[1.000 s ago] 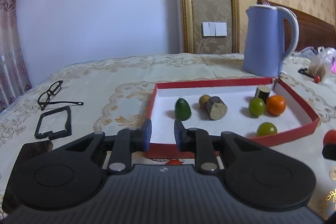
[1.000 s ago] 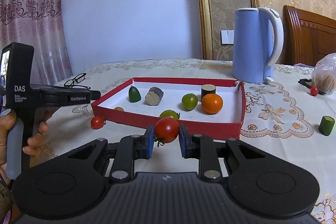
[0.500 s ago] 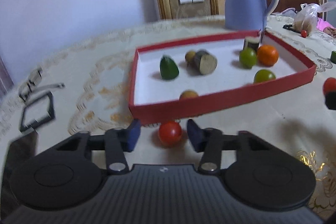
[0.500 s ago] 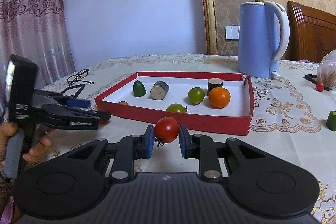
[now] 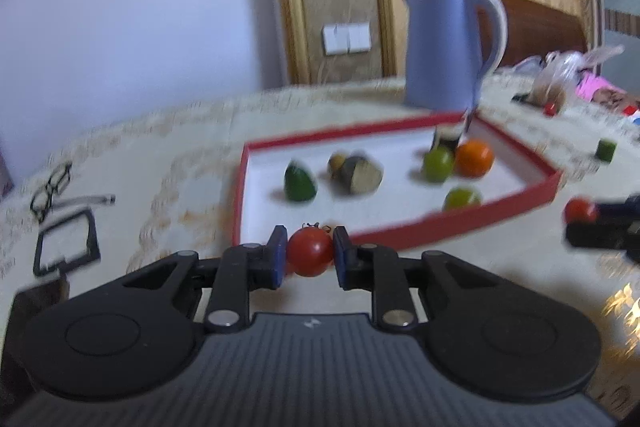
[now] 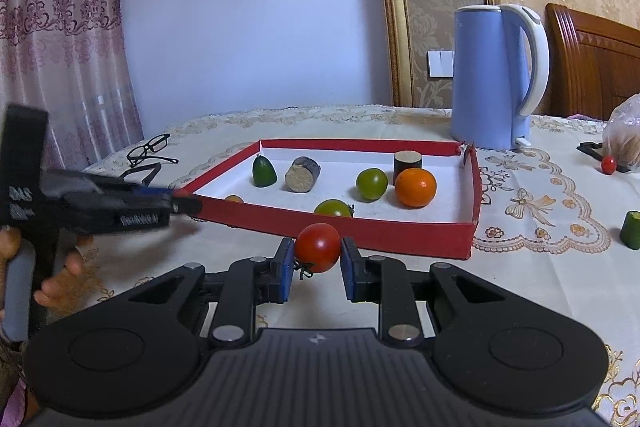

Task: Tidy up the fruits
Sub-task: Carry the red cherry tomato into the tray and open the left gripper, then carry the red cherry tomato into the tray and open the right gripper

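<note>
Left wrist view: left gripper clamps a red tomato, red tray at 12 o'clock. Right gripper clamps another tomato.

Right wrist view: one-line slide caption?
Right gripper holds a red tomato just short of the red tray.

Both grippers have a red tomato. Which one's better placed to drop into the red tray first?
Probably left. The left gripper with its tomato sits right at the red tray near corner; the right gripper with its tomato sits back from the front wall.
</note>
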